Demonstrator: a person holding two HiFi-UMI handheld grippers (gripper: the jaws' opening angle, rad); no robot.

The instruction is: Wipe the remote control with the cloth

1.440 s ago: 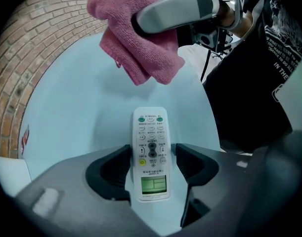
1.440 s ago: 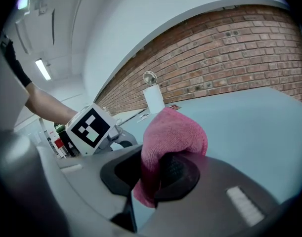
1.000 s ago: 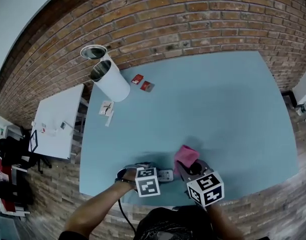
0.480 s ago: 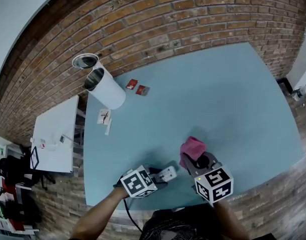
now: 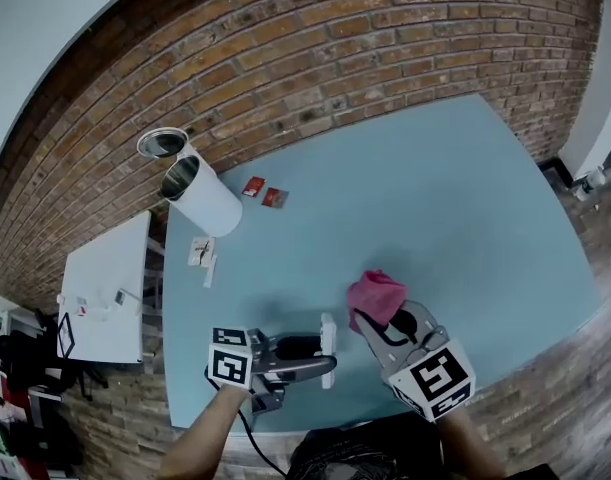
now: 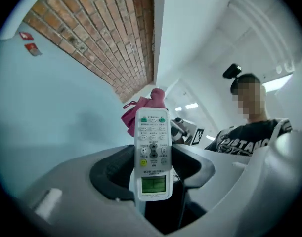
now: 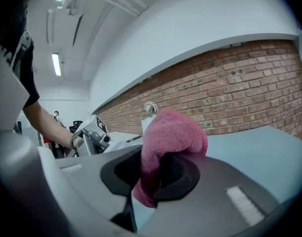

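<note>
The left tool grips the remote control by its display end, lifted off the bench. The remote looks light, rigid and smooth, so it may slip. The right tool is clenched on the soft, bunched pink cloth nearby.

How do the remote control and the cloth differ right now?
The remote control is white, rigid, buttoned; the cloth is pink and soft. The remote control stands straight in the left tool; the cloth bunches over the right tool. Both are gripped, off the table.
</note>
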